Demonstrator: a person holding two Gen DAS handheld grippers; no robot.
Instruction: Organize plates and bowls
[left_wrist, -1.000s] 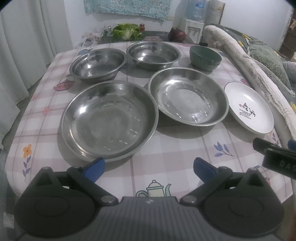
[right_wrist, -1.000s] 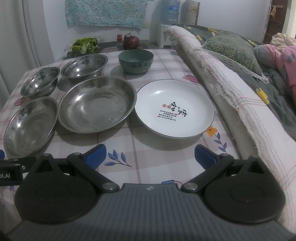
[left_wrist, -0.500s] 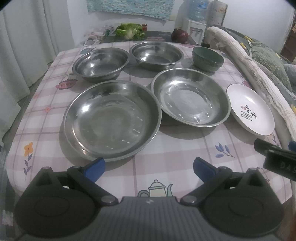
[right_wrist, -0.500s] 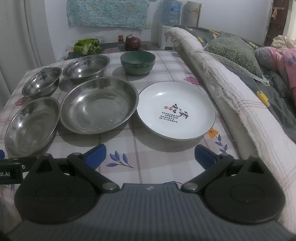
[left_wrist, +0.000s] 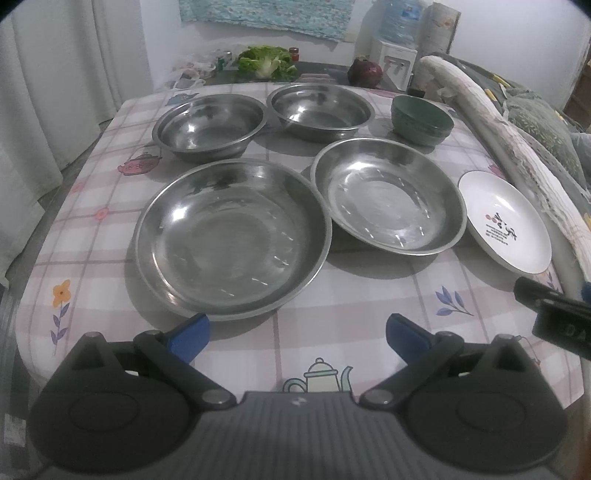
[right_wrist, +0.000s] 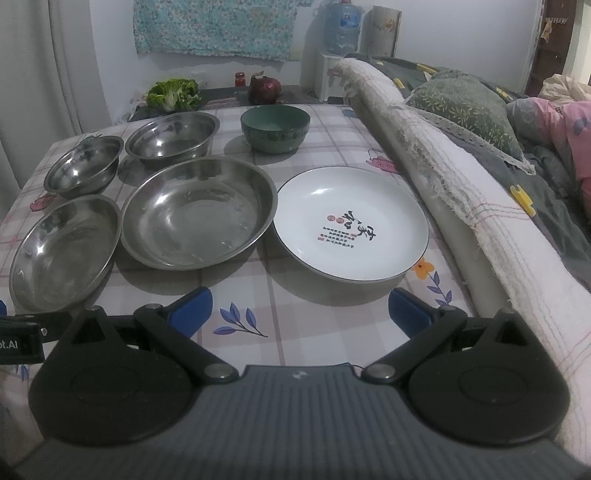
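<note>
On the checked tablecloth lie two wide steel plates, the near left one (left_wrist: 232, 240) and the right one (left_wrist: 388, 195). Behind them stand two steel bowls, left (left_wrist: 210, 125) and right (left_wrist: 319, 109), and a green bowl (left_wrist: 421, 118). A white plate with red and black writing (left_wrist: 506, 225) lies at the right; it also shows in the right wrist view (right_wrist: 351, 221). My left gripper (left_wrist: 297, 334) is open and empty, just short of the near left steel plate. My right gripper (right_wrist: 299, 308) is open and empty, just short of the white plate.
A padded sofa edge (right_wrist: 461, 192) with cushions runs along the table's right side. Lettuce (right_wrist: 173, 94), a red onion (right_wrist: 264, 88) and a small jar stand on a dark surface behind the table. Curtains hang at the left. The table's near edge is rounded.
Both grippers have risen and tilted slightly, so the dishes sit lower in both views. Nothing on the table has moved. Both grippers stay open.
</note>
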